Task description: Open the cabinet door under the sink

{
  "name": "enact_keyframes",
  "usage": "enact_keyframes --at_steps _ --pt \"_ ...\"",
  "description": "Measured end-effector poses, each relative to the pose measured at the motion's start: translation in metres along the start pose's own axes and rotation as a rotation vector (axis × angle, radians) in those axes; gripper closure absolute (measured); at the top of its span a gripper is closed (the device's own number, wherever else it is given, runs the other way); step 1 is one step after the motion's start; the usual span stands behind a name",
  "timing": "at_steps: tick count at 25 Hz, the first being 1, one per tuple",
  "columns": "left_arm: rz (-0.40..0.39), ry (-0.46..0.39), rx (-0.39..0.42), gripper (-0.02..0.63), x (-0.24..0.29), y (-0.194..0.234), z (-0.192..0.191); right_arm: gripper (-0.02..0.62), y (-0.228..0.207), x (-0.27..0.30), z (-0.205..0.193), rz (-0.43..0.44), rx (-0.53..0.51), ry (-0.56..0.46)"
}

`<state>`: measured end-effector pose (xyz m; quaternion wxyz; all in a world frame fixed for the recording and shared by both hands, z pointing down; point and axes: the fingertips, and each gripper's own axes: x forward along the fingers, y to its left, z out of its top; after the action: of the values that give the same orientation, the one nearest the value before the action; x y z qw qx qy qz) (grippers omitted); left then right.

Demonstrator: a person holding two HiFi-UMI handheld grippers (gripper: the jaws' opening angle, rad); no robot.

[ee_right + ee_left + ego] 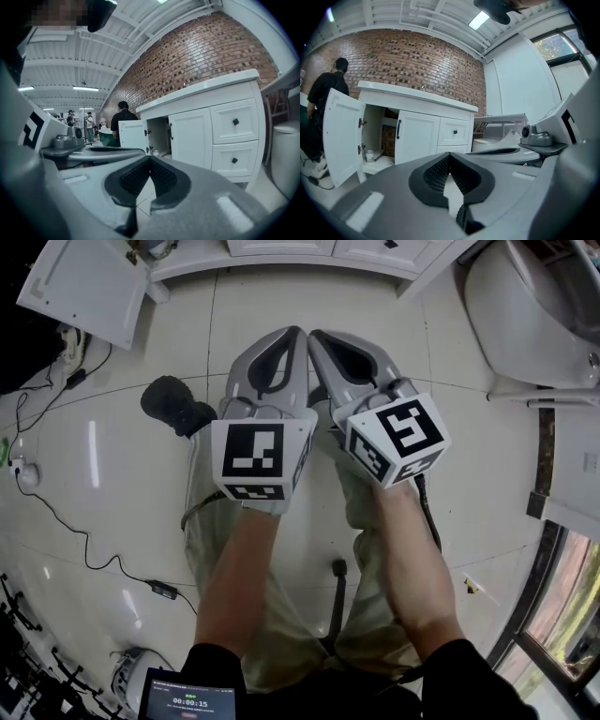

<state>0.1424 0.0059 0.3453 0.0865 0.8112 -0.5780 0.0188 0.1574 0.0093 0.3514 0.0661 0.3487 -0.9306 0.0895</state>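
The white sink cabinet (417, 101) stands ahead. Its left door (342, 140) is swung wide open, showing the dark inside with a small cup on the shelf. The door beside it (417, 138), with a black bar handle, is closed. In the right gripper view the open door (132, 136) and the closed door (190, 138) show the same. My left gripper (296, 334) and right gripper (317, 336) are held side by side over the floor, well short of the cabinet. Both point at it, shut and holding nothing; their tips meet in each gripper's own view (450, 154) (150, 158).
Two drawers (234, 122) with black knobs sit right of the doors. A white toilet (534, 315) stands at the right. A person in black (328, 93) stands by the open door. A black shoe (173, 404) and cables (94, 559) lie on the tiled floor.
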Motion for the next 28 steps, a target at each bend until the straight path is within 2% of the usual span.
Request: enact_keyframes --at_steps 6,10,20,28 --pt "-0.041 0.035 0.065 0.591 0.028 -0.036 -0.011 0.603 -0.042 -0.022 -0.002 -0.078 0.001 -0.024" --pt "-0.072 0.045 0.086 0.591 0.037 -0.051 -0.016 0.603 -0.057 -0.030 -0.003 -0.098 0.012 -0.038" --pt "-0.119 0.042 0.064 0.591 0.047 -0.073 -0.015 0.603 -0.074 -0.046 -0.001 -0.112 0.013 -0.057" --pt "-0.118 0.027 0.048 0.591 0.049 -0.072 -0.013 0.604 -0.073 -0.043 0.000 -0.111 0.025 -0.065"
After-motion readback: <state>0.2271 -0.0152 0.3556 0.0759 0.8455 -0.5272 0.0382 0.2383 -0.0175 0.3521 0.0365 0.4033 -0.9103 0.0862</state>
